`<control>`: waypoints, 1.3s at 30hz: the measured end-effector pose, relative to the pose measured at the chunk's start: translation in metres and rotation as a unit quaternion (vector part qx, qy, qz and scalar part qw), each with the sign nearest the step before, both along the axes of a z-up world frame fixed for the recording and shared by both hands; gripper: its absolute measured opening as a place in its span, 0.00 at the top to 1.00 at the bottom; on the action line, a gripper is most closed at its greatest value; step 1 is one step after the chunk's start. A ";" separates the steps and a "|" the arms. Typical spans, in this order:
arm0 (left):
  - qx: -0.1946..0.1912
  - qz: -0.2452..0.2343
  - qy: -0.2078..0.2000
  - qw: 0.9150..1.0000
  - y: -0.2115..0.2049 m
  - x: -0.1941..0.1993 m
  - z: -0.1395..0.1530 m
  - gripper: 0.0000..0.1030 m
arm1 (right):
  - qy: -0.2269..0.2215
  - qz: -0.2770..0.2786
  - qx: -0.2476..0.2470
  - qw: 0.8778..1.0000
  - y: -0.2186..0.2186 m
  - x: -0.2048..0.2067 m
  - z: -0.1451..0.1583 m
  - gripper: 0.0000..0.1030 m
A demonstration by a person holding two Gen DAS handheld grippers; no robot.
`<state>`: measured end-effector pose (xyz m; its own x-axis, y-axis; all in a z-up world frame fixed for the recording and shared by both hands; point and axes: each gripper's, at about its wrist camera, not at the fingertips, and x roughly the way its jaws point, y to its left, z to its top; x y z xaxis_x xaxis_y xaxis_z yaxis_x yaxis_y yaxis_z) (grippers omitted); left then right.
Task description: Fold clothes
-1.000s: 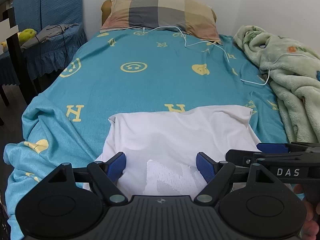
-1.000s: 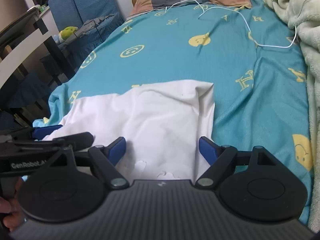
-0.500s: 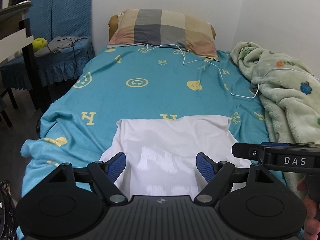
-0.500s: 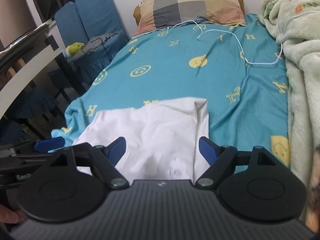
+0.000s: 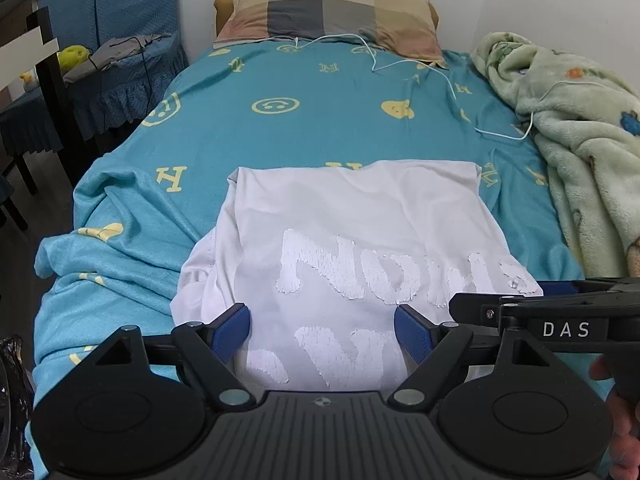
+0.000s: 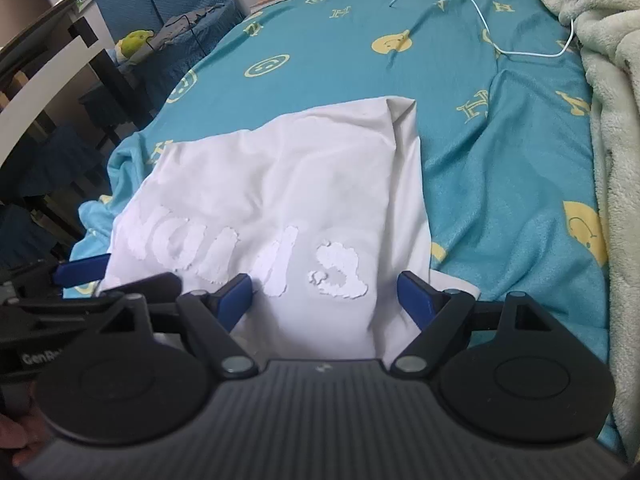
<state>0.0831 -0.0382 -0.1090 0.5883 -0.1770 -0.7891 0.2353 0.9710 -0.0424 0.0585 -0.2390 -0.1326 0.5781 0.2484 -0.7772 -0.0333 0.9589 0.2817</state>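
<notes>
- A white T-shirt [image 5: 352, 232] with raised white lettering lies partly folded on the near half of the bed [image 5: 320, 128], its sides turned in.
- Left tongs [image 5: 322, 326] hang above its near left part, blue pads spread wide, gripping nothing.
- Right tongs [image 6: 324, 294] hang over the near right part, equally wide and empty.
- A plaid pillow [image 5: 328, 8] sits at the far end; a green blanket [image 5: 576, 128] is bunched on the right.
</notes>
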 end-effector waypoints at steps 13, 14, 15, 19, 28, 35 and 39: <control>-0.171 0.083 0.045 0.981 0.044 -0.018 0.029 0.15 | 0.004 -0.028 0.044 0.999 -0.015 0.001 0.006 0.21; -0.218 0.095 0.064 0.969 0.053 -0.022 0.026 0.13 | 0.001 -0.036 0.057 0.998 -0.019 0.000 0.009 0.21; -0.264 0.107 0.083 0.955 0.062 -0.026 0.023 0.13 | -0.001 -0.046 0.071 0.996 -0.023 -0.001 0.012 0.21; -0.368 0.161 0.171 0.900 0.081 -0.026 -0.014 0.13 | -0.009 -0.079 0.137 0.987 -0.037 -0.008 0.025 0.21; -0.455 0.247 0.167 0.839 0.101 -0.006 -0.053 0.32 | 0.054 -0.119 0.323 0.937 -0.047 -0.030 0.012 0.19; -0.530 0.201 0.105 0.817 0.101 -0.004 -0.032 0.25 | 0.154 -0.164 0.484 0.846 -0.029 -0.043 -0.036 0.19; -0.541 0.195 0.101 0.812 0.097 -0.001 -0.031 0.21 | 0.146 -0.232 0.504 0.819 -0.039 -0.043 -0.059 0.19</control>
<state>0.0819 0.0586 -0.1398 0.6444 -0.6623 -0.3822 -0.1977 0.3385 -0.9200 0.0153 -0.2782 -0.1920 0.6177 0.6560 -0.4338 0.4787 0.1240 0.8692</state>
